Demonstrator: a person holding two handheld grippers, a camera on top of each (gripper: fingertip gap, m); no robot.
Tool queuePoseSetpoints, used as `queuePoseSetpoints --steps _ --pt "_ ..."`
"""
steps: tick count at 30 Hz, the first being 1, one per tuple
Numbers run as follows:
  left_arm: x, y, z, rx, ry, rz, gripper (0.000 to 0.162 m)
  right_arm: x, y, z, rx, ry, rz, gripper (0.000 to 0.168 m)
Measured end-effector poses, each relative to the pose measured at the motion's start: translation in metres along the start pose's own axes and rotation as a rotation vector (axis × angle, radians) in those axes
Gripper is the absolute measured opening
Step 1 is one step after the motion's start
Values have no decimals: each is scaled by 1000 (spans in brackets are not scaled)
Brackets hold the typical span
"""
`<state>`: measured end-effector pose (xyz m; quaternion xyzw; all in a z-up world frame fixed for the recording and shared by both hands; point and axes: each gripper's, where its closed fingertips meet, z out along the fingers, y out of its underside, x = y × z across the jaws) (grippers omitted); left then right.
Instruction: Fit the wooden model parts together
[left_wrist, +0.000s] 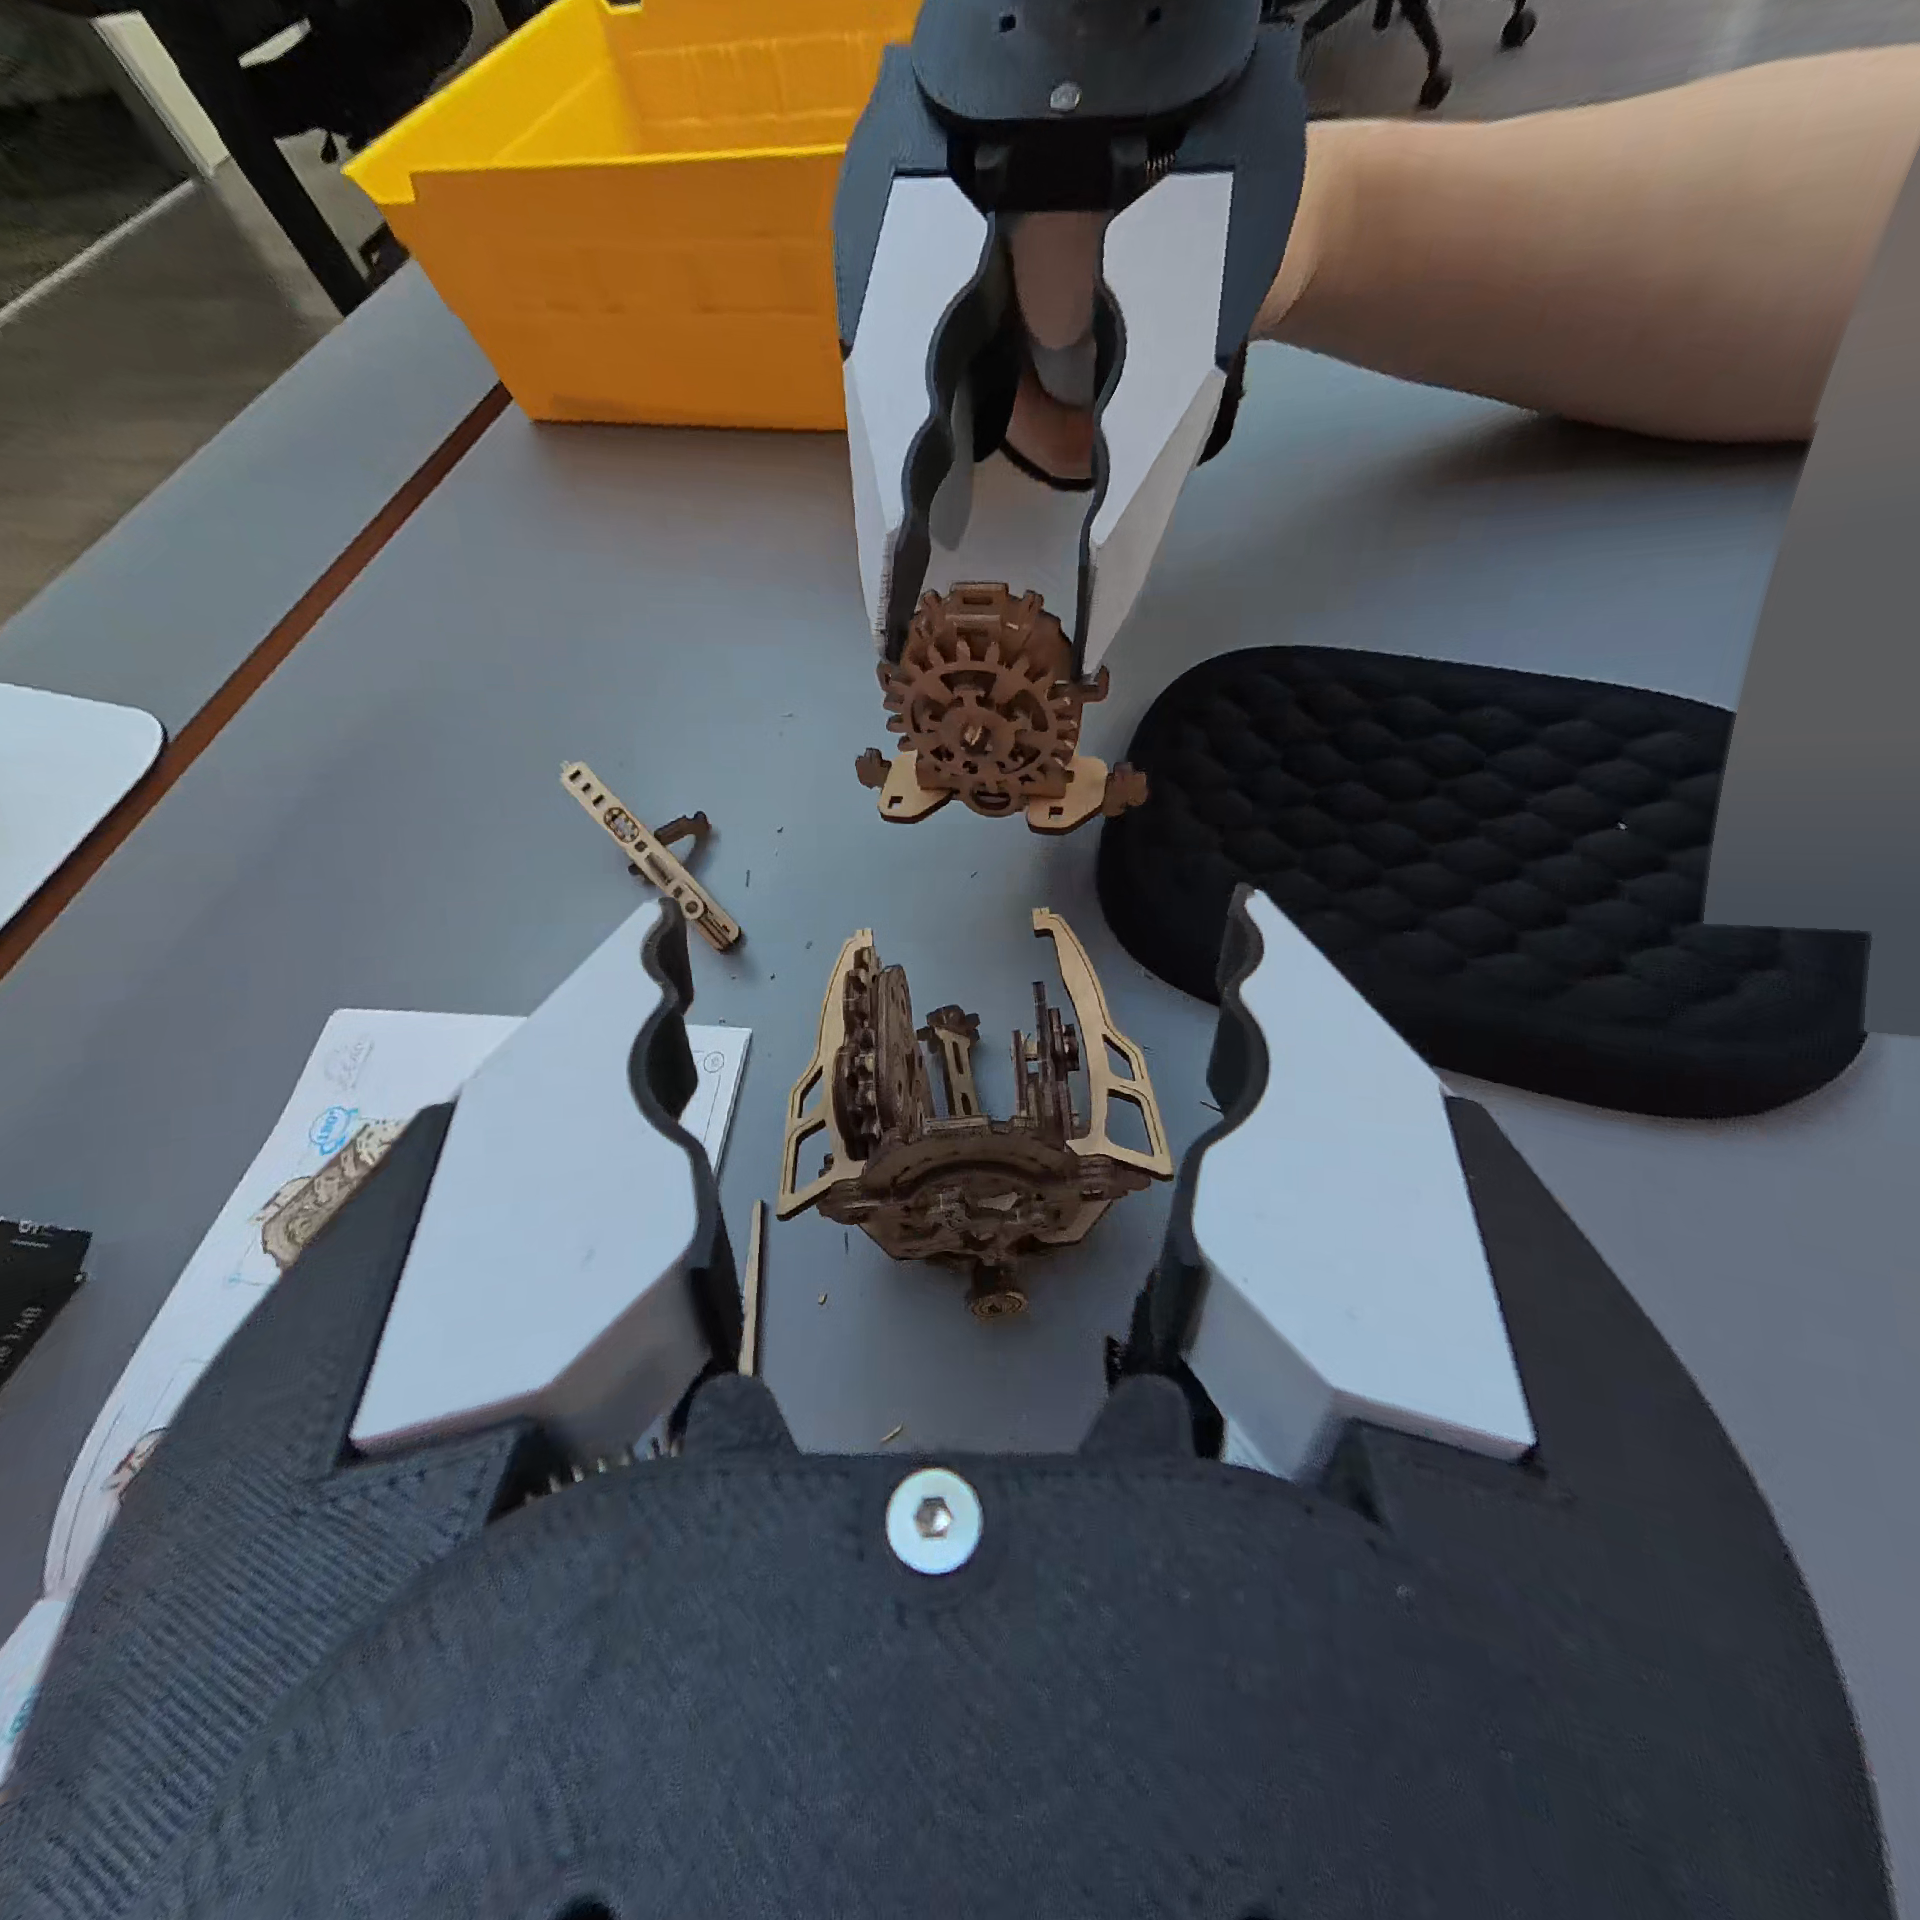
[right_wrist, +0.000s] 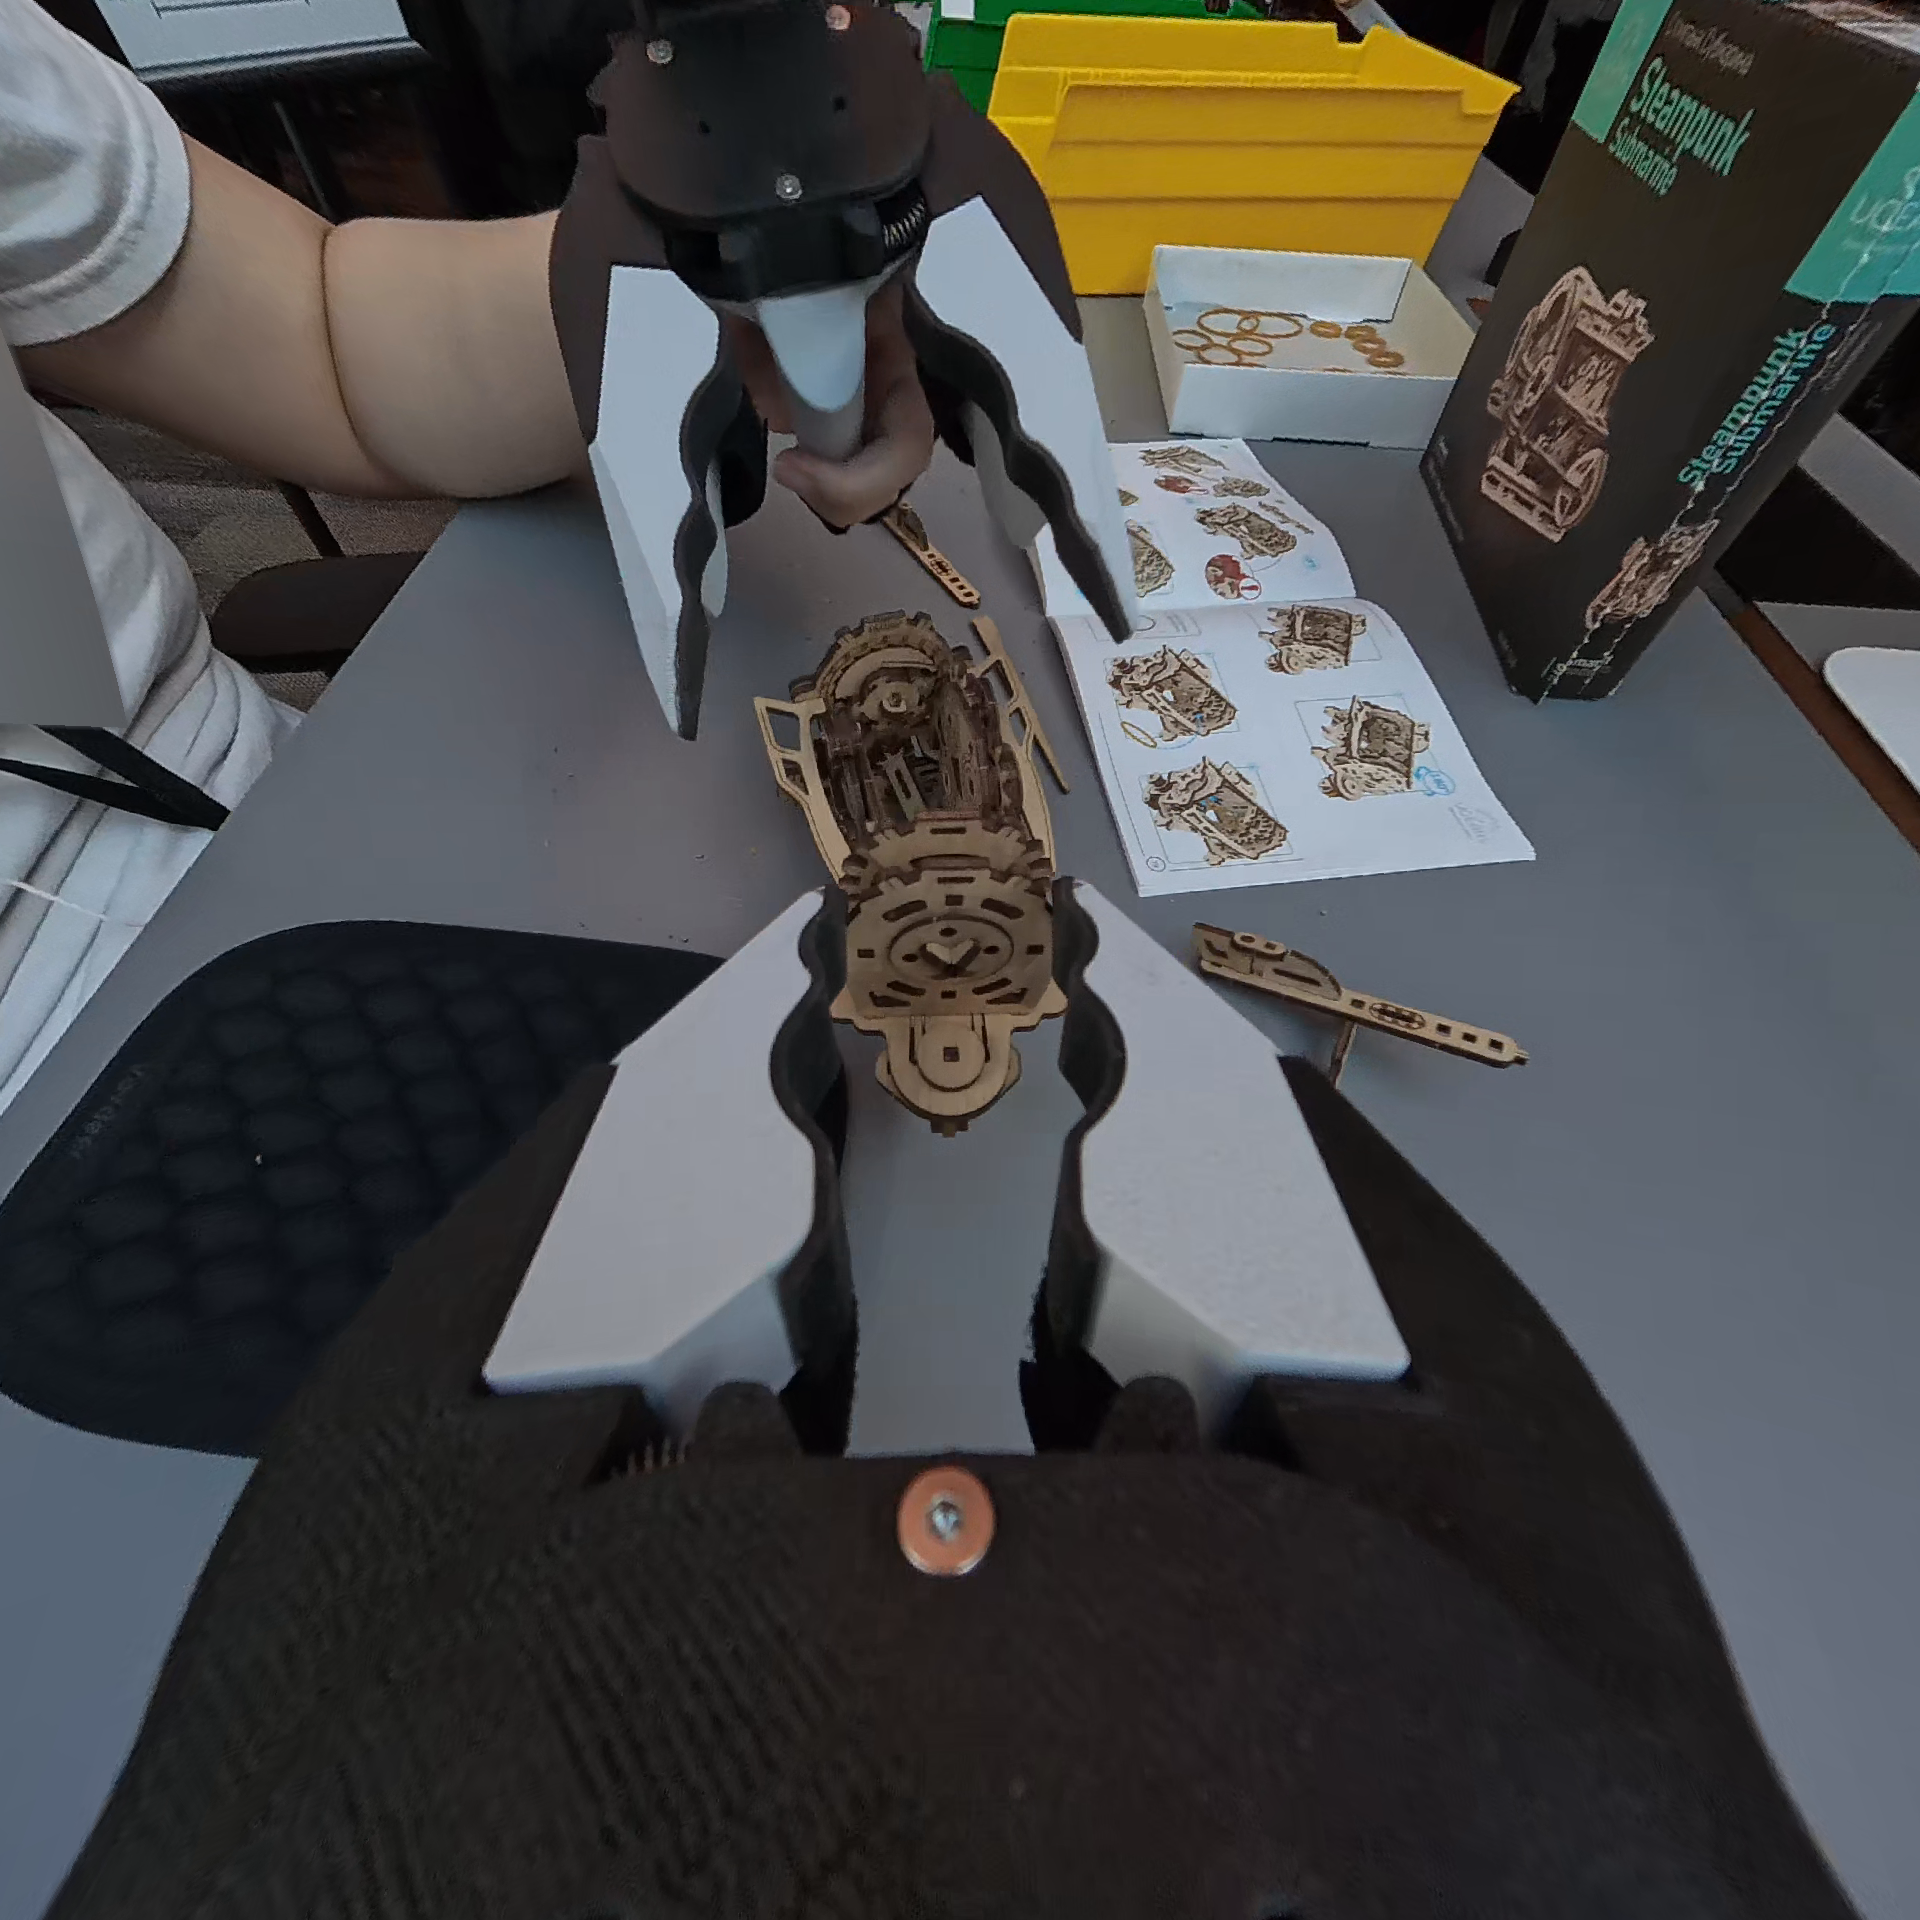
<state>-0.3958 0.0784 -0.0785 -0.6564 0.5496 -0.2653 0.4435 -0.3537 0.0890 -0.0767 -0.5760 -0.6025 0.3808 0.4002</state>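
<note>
Right gripper (right_wrist: 943, 925) jaws clamp gear piece (right_wrist: 943, 961), low over table; left gripper (left_wrist: 951, 925) jaws wide above hull (left_wrist: 971, 1122).

Even, soft indoor light, faint shadows, sharp centres, fisheye-warped edges.

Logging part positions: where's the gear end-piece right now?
Clamped in the right gripper, the gear end-piece sits at the near end of the open hull, black pad on its left.
</note>
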Motion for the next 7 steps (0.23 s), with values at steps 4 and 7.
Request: queuePoseSetpoints --steps 4,7 --pt "-1 10 4 -161 -55 64 97 2 12 6 -13 8 0 39" --pt "0 20 6 -319 -16 53 97 4 15 9 -12 6 3 39"
